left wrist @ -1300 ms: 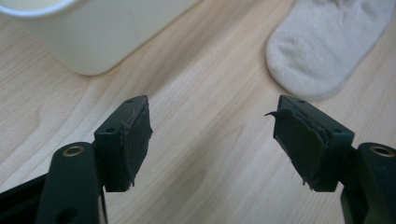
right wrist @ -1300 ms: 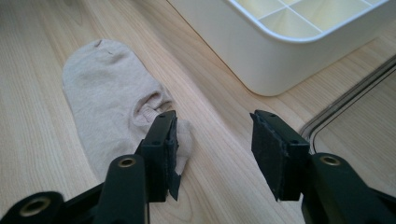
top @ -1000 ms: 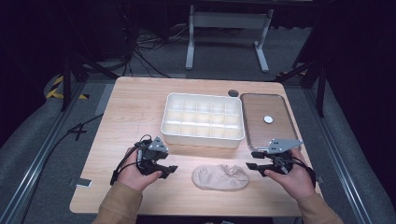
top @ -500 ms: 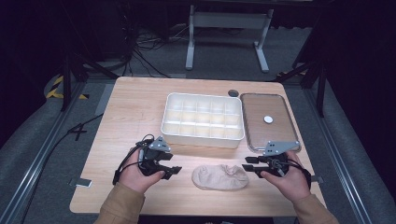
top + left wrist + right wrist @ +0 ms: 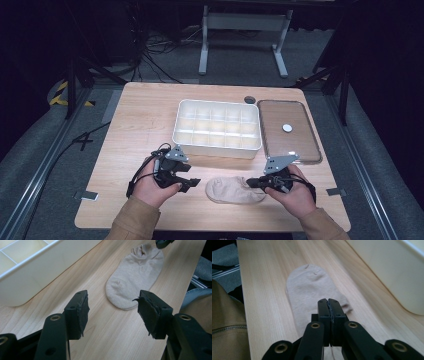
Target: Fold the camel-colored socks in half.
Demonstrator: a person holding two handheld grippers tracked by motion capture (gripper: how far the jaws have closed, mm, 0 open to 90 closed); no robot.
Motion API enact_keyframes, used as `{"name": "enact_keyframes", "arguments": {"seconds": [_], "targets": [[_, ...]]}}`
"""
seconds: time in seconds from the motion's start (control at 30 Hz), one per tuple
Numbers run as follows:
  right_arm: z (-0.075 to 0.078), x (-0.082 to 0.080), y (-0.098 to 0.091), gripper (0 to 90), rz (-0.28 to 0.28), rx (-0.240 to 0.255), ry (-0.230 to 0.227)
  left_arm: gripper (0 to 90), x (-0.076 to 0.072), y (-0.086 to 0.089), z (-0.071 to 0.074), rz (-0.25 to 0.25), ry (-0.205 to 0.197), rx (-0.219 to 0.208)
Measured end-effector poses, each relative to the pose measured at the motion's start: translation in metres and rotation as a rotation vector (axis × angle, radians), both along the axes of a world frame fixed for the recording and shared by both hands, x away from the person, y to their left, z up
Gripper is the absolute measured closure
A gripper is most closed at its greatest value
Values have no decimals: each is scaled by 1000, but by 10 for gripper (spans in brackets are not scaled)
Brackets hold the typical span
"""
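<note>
A beige ankle sock (image 5: 234, 190) (image 5: 135, 277) (image 5: 307, 287) lies flat near the table's front edge, between my two hands. My right gripper (image 5: 251, 182) (image 5: 328, 301) has just been closing. Its jaws now stand pressed together at the sock's cuff end, where the cloth is puckered. That gripper's tip (image 5: 162, 243) reaches the cuff in the left gripper view. My left gripper (image 5: 192, 183) (image 5: 112, 312) is open, level with the table, a short way off the sock's toe end, with nothing between its pads.
A white box (image 5: 217, 146) with several small compartments stands just behind the sock. To its right lies a brown see-through lid (image 5: 300, 145) with a white knob. The wooden table (image 5: 145, 125) has bare room on the left. Tan sleeves come in at the bottom.
My right gripper moved left onto the sock's cuff end and its jaws went from wide apart to together. The left gripper stayed where it was, still open.
</note>
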State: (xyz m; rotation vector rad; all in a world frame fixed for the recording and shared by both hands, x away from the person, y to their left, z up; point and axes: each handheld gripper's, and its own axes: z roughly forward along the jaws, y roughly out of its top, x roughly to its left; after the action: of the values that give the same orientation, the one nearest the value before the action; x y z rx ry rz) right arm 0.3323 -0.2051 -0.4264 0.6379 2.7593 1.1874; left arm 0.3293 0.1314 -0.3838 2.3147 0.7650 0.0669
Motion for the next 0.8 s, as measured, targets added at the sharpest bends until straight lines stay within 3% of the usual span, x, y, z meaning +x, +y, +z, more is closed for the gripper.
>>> {"name": "enact_keyframes", "arguments": {"seconds": [0.13,0.27,0.3,0.5,0.8], "targets": [[-9,-2,15,894,26,-18,16,411,-1,-2,-3,6,-1,32],[-15,-2,21,893,33,-48,22,405,0,-1,-6,11,1,38],[-16,-3,21,893,26,-66,20,406,1,-1,-7,12,1,45],[-14,-1,11,892,-13,-64,30,440,2,-5,-14,13,26,58],[-31,-4,28,887,25,-97,36,462,3,-12,-21,-8,44,72]]}}
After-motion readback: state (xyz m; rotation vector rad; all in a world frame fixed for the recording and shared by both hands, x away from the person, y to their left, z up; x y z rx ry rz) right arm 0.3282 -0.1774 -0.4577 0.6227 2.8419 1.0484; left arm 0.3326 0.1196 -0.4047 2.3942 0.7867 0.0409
